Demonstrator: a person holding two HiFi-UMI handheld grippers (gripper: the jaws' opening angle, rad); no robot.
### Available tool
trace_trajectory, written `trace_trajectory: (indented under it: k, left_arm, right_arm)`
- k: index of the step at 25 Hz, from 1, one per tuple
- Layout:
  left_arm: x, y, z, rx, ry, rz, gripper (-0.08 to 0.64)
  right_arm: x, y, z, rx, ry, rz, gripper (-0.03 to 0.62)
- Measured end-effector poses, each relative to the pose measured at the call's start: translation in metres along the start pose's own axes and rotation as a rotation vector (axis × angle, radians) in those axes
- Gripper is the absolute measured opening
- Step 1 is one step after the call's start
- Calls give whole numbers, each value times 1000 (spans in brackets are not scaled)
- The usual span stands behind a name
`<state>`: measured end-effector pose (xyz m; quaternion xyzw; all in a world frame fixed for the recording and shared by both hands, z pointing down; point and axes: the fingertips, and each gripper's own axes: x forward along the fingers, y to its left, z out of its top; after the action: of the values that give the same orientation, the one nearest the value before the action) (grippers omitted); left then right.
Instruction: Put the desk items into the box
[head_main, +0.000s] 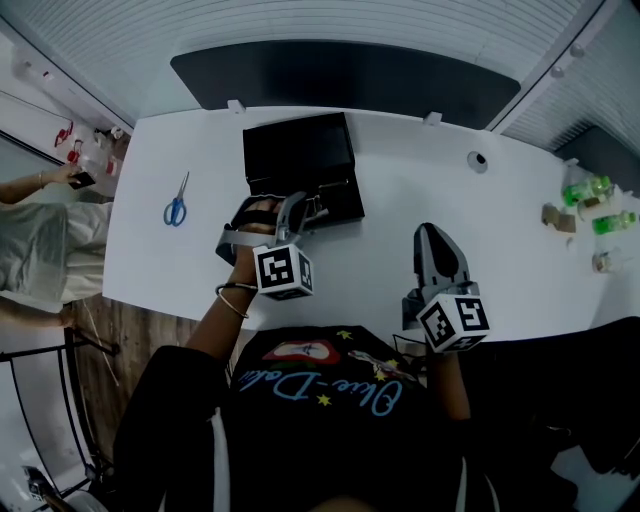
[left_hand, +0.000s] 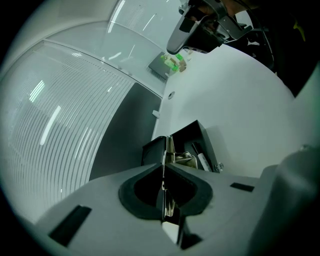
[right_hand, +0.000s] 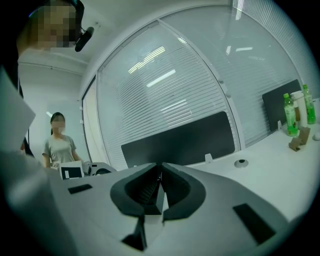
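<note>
**1. Left gripper.** My left gripper (left_hand: 164, 169) has its jaws pressed together on a thin bright-metal item (left_hand: 171, 151). The item stands edge-on between the pads and projects past the tips. I judge that so flat a piece needs this narrow pinch, since a looser grip would let it slip. The gripper points downward, and the black box (head_main: 297, 148) sits at its 12 o'clock with the lid raised on the far side. I read this as lining the item up with the open tray for release.

**2. Right gripper.** My right gripper (right_hand: 160, 167) has its jaws closed against each other with nothing between them. It sits at 4 o'clock from the left gripper, near the front edge of the white desk (head_main: 420, 170) and well apart from the box. I judge that it is parked there to keep the approach clear.

**3. Task items.**
- A white pen with a dark cap (left_hand: 202, 160) already lies in the tray.
- Blue-handled scissors (head_main: 176, 206) lie at 9 o'clock from the box, well apart from it and not yet boxed.

**4. Limits of view.**
- Only an edge and a folded part of the metal item show. It may be a clip, but I cannot confirm that.
- In the head view my left hand and gripper cover most of the tray.
- I cannot tell whether the item touches the box.
- The green bottles (head_main: 588, 190) and the small objects at the desk's 3 o'clock edge are too small to identify further.
</note>
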<state>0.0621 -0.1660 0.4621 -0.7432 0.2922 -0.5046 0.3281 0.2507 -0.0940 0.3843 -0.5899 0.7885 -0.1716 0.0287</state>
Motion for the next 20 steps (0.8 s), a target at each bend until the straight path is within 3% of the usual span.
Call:
trace_trajectory:
  k: [20]
  left_arm:
    - [32,-12,-13,8,33,-61,21]
  right_arm:
    - [11,-10,-14,46,37,-50,35]
